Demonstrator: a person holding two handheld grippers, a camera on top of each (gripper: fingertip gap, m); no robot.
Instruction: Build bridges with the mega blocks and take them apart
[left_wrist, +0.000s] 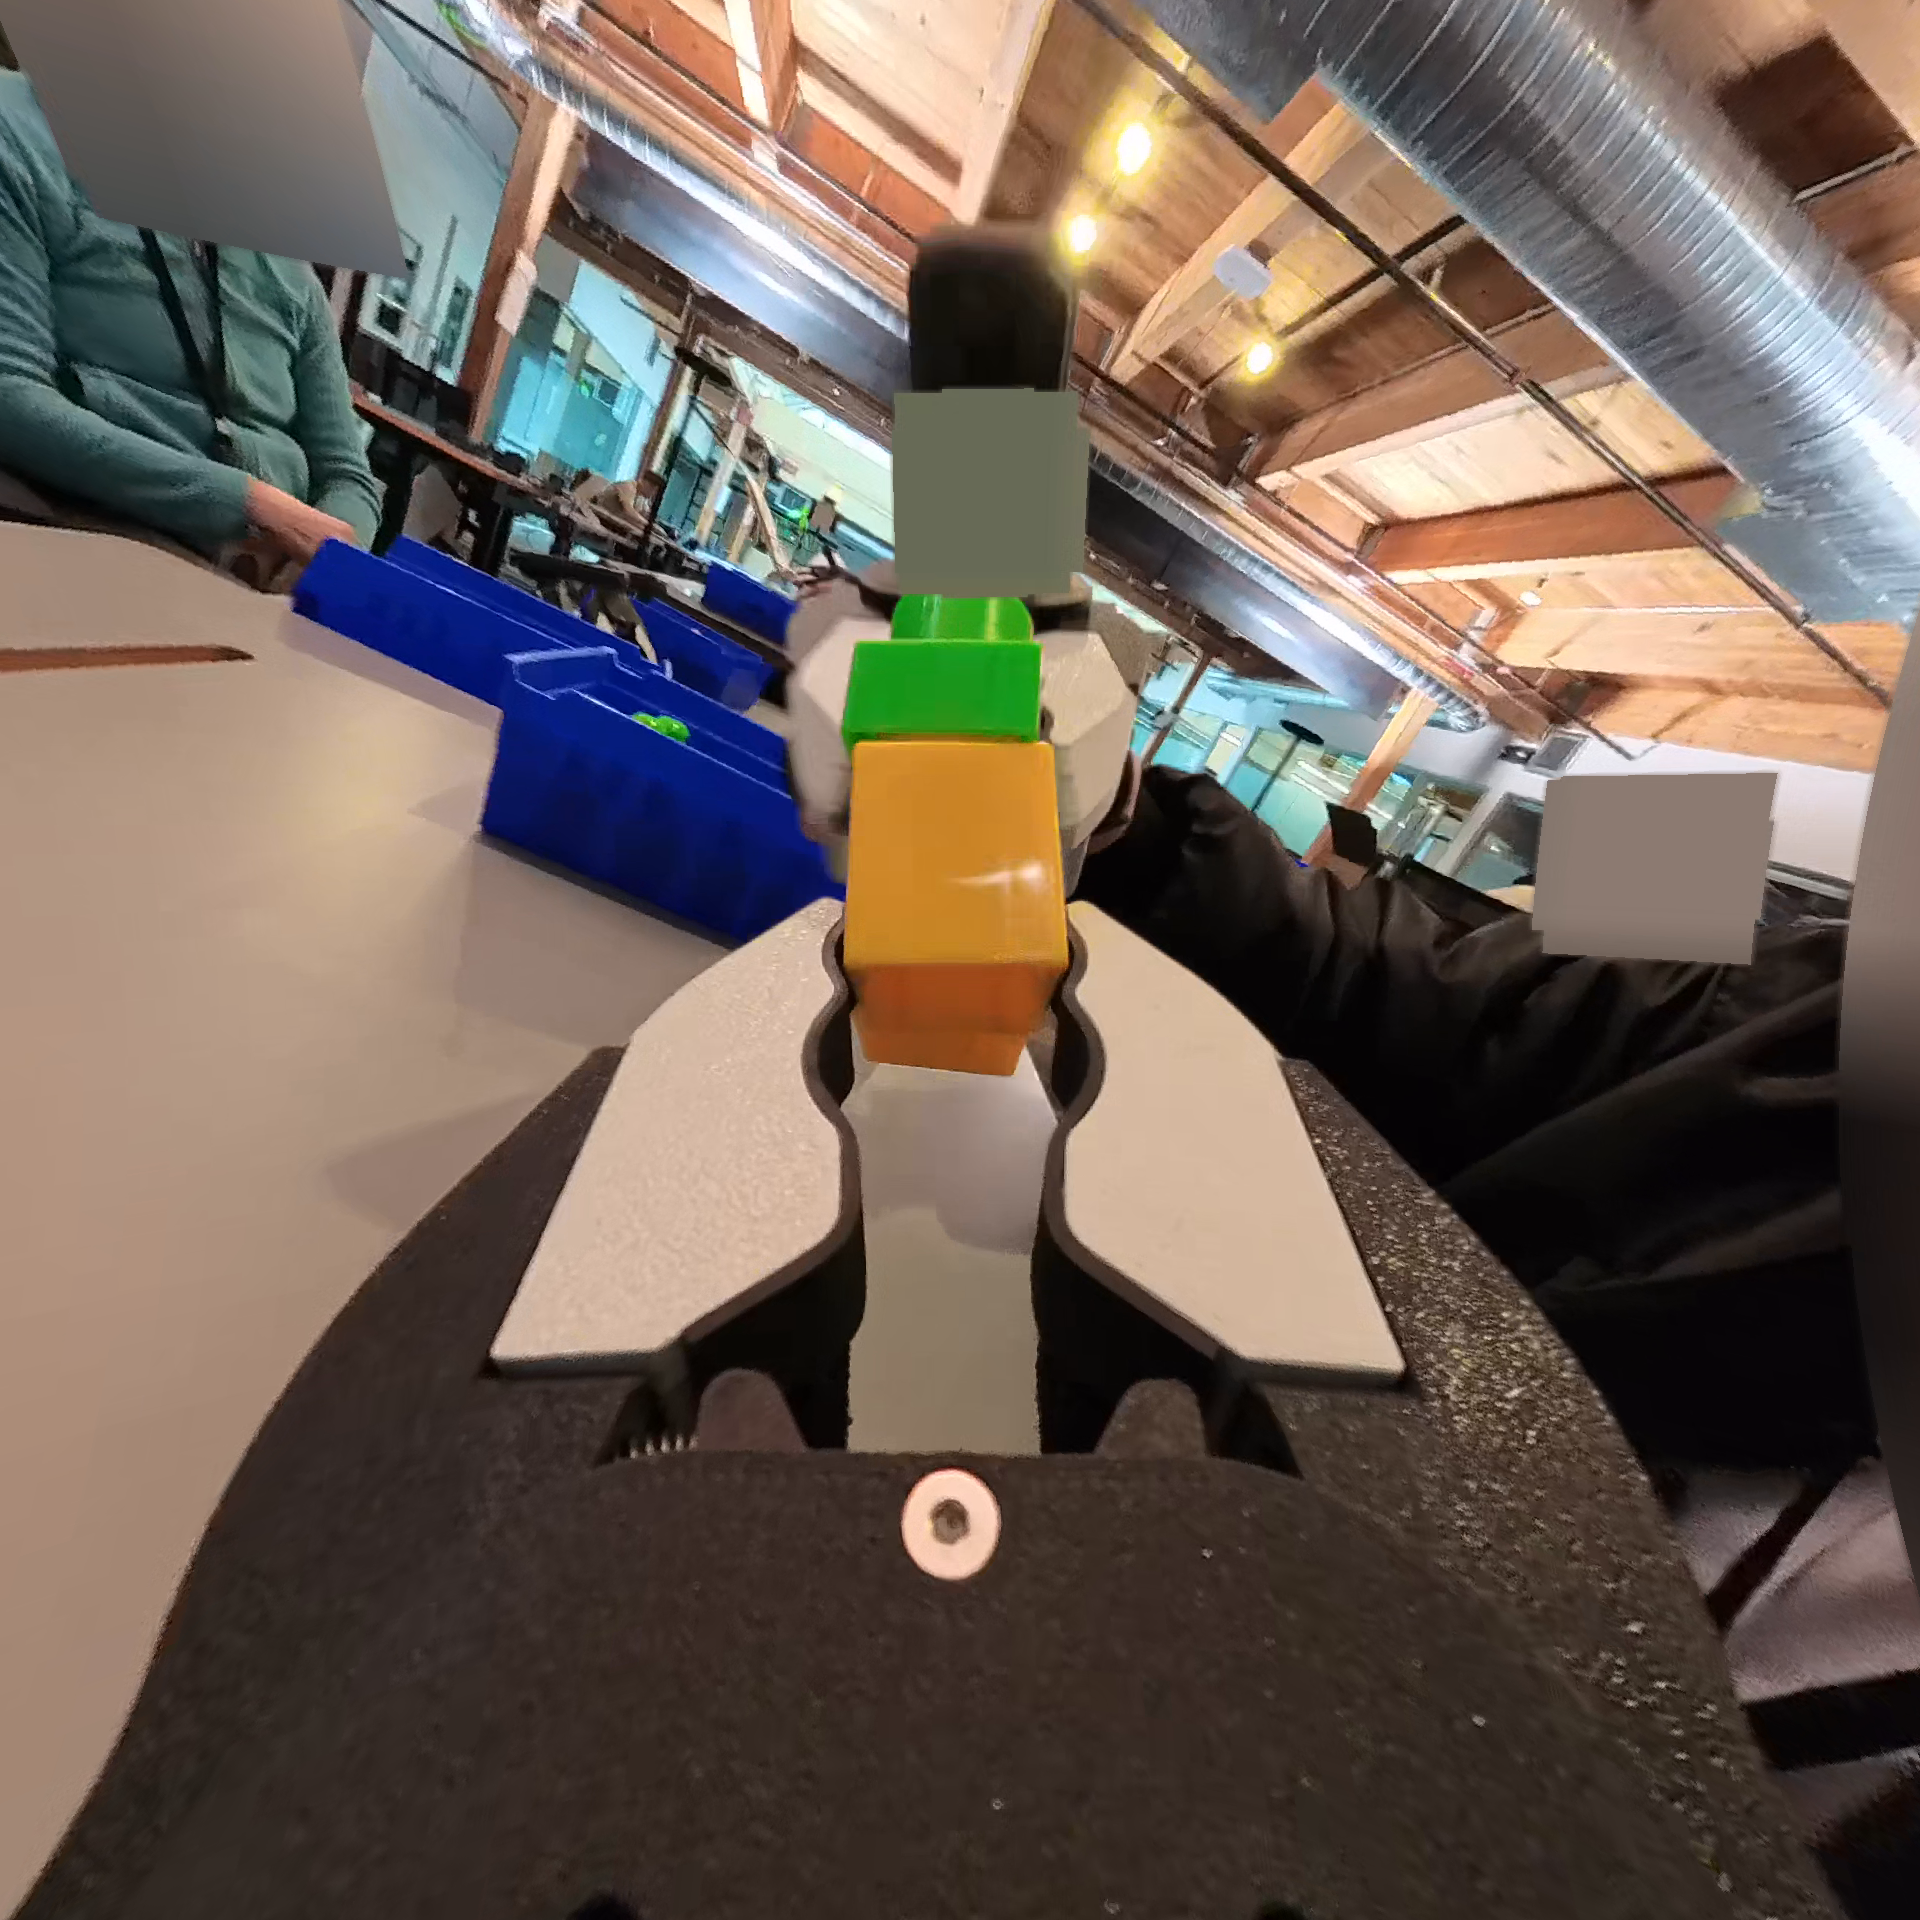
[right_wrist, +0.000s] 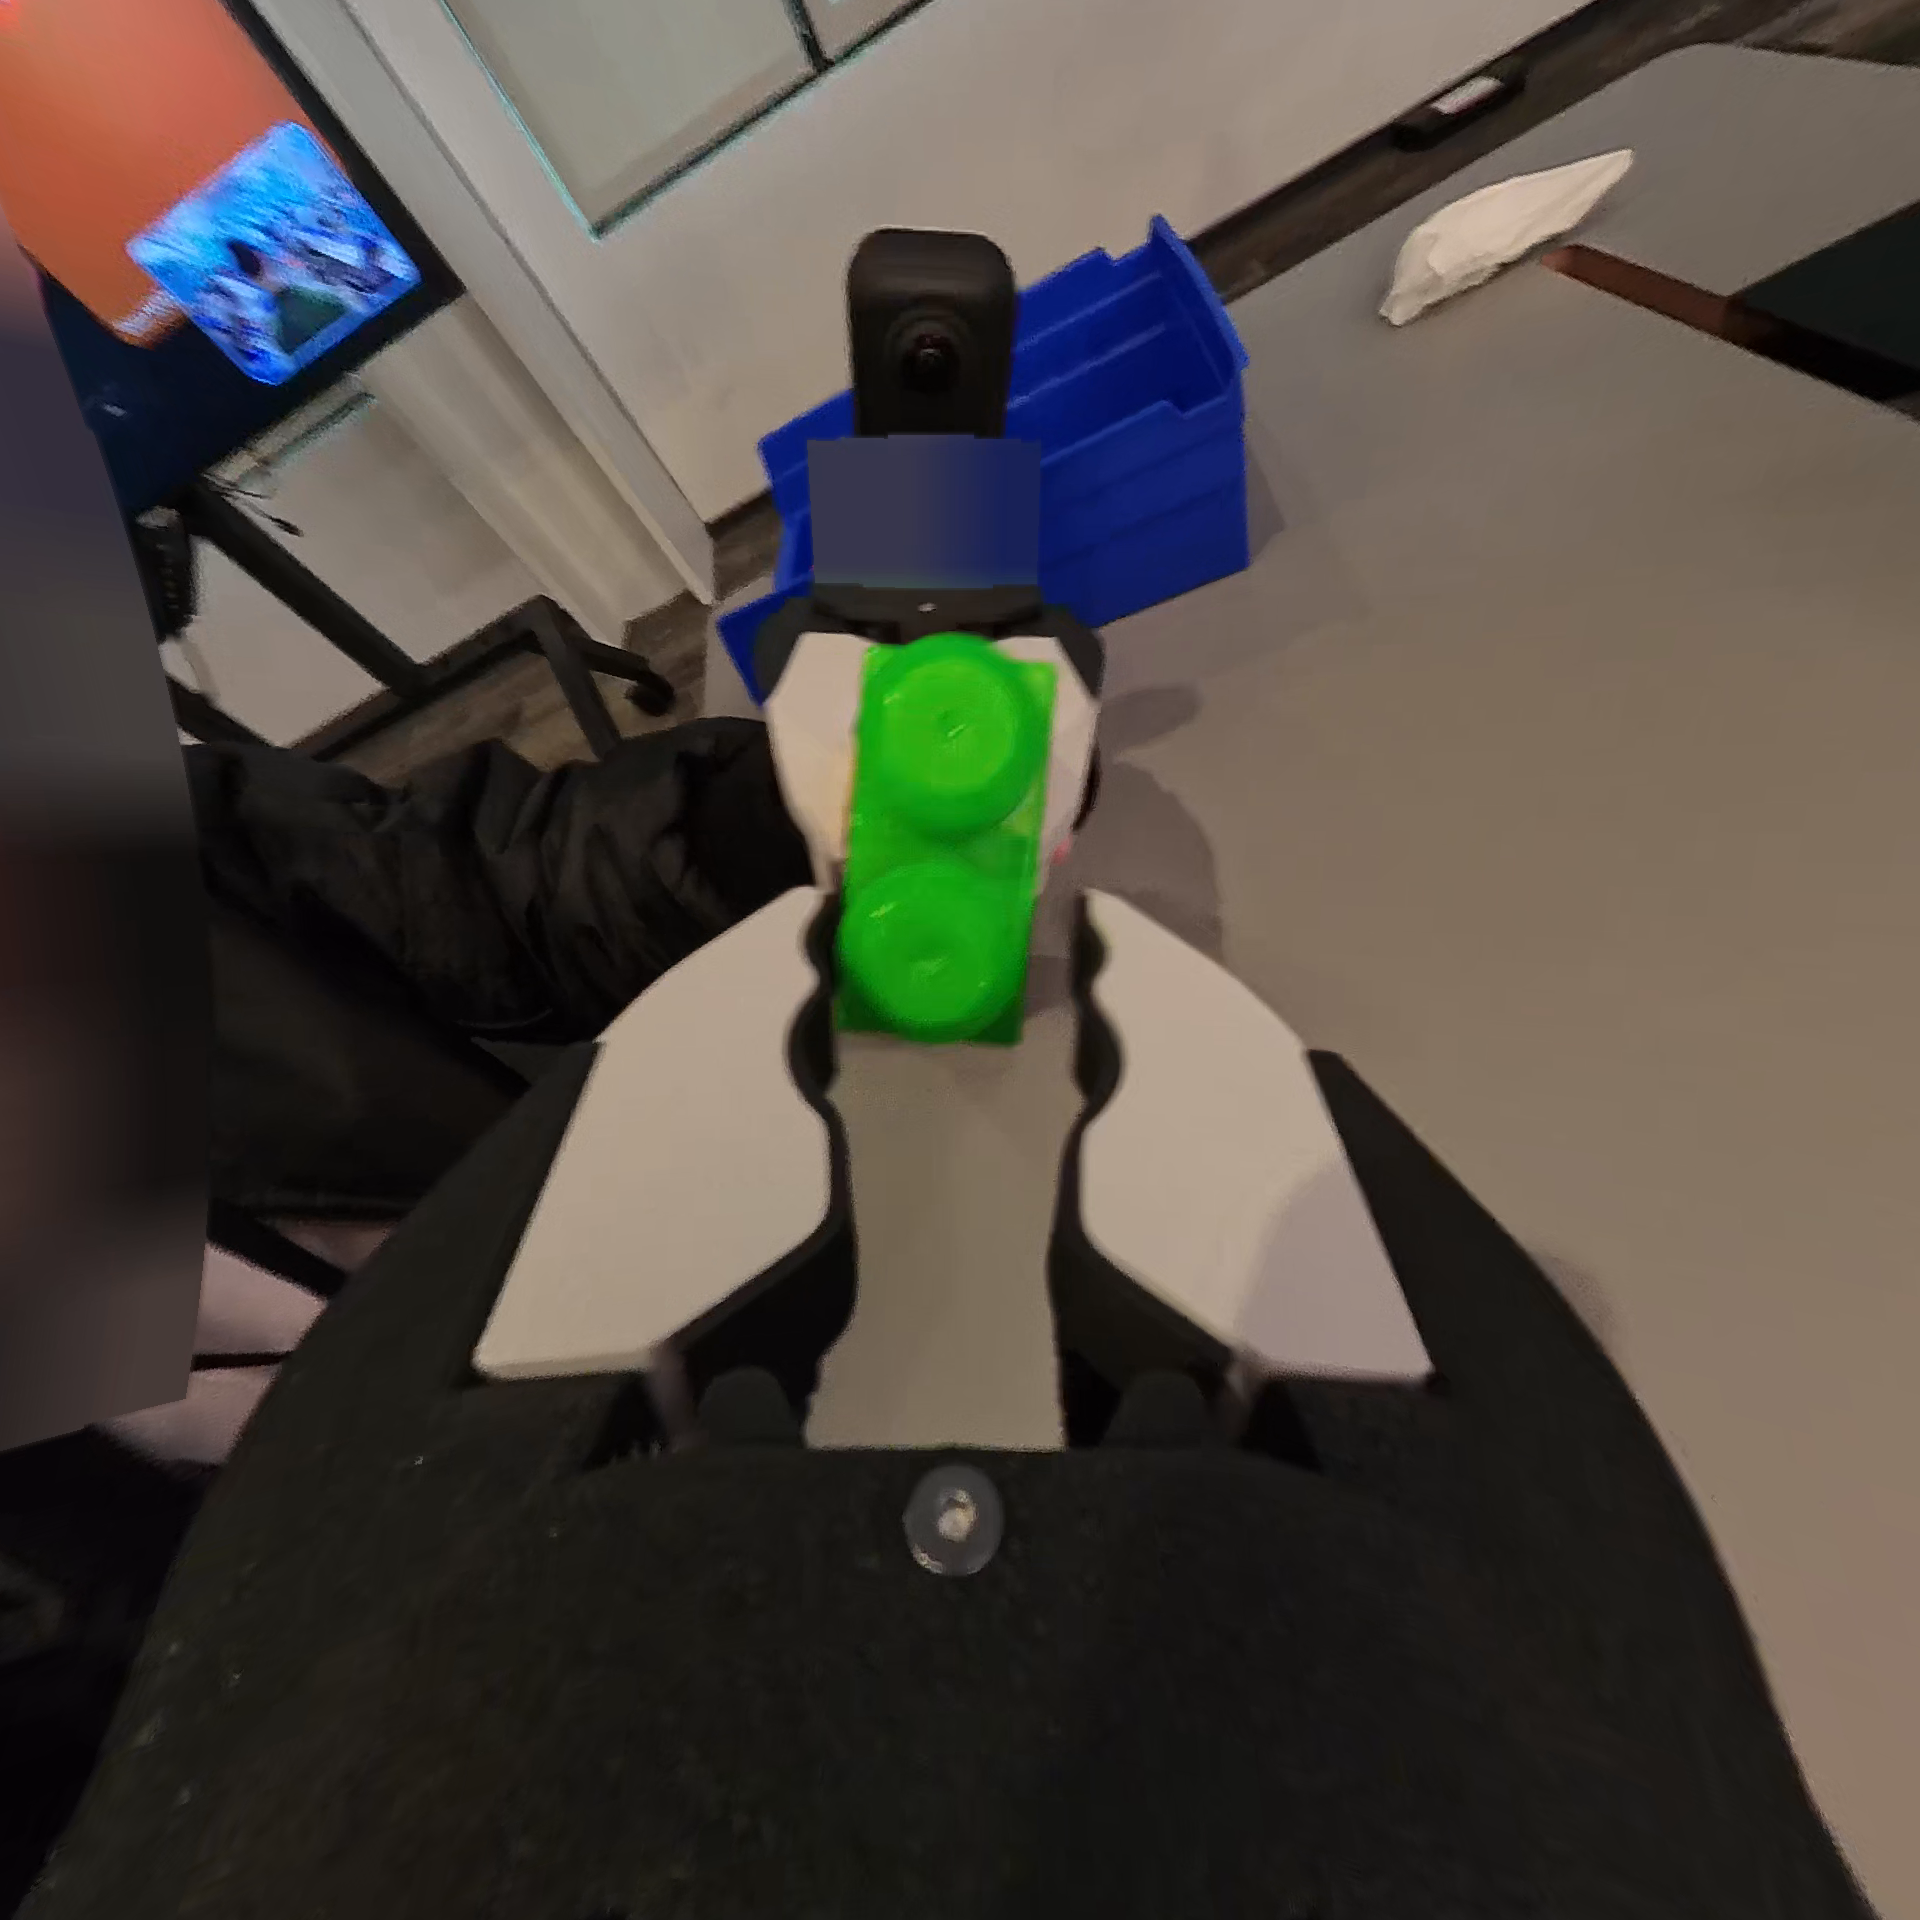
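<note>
In the left wrist view my left gripper (left_wrist: 951, 935) is shut on an orange block (left_wrist: 951, 873), held off the table. A green block (left_wrist: 940, 691) is joined to the orange block's far end. My right gripper (left_wrist: 940, 727) faces mine, with its white fingers on both sides of the green block. In the right wrist view the green block (right_wrist: 940, 831) shows two round studs toward the camera, between the tips of my right gripper (right_wrist: 945, 935). The left gripper's fingers (right_wrist: 816, 727) flank it from behind. The orange block is hidden there.
Blue bins (left_wrist: 644, 821) stand on the grey table (left_wrist: 208, 883) at the left, one with a small green piece inside. A person in a teal sleeve (left_wrist: 156, 395) sits behind them. A black jacket (left_wrist: 1455, 1018) lies at the right. Another blue bin (right_wrist: 1143, 447) and a white cloth (right_wrist: 1507, 229) lie beyond.
</note>
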